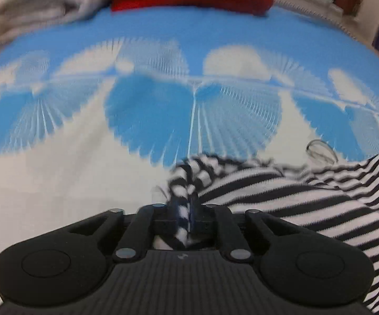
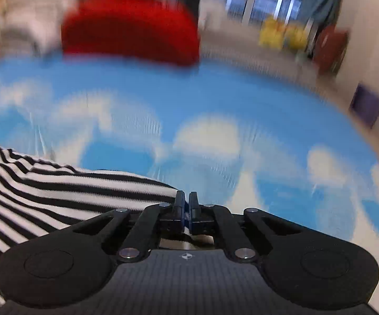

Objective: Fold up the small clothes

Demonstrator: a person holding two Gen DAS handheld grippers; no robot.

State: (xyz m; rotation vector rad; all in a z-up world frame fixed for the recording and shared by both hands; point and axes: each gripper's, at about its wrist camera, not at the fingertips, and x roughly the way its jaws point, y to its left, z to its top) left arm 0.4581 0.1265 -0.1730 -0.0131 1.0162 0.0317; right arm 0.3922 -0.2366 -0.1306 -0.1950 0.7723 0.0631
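My left tool (image 1: 185, 210) pinches a bunched corner of the striped garment (image 1: 307, 199); my right tool (image 2: 187, 204) is clamped on its other edge. It lies crumpled on the bed (image 1: 58, 170), so folding is barely begun.

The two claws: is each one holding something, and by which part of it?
Both hold the striped garment. The left claw pinches a bunched end of it; the right claw is shut on its edge, where the cloth ends.

Left gripper (image 1: 184, 204) pinched shut on cloth — right gripper (image 2: 186, 202) likewise clamped, both angled downward
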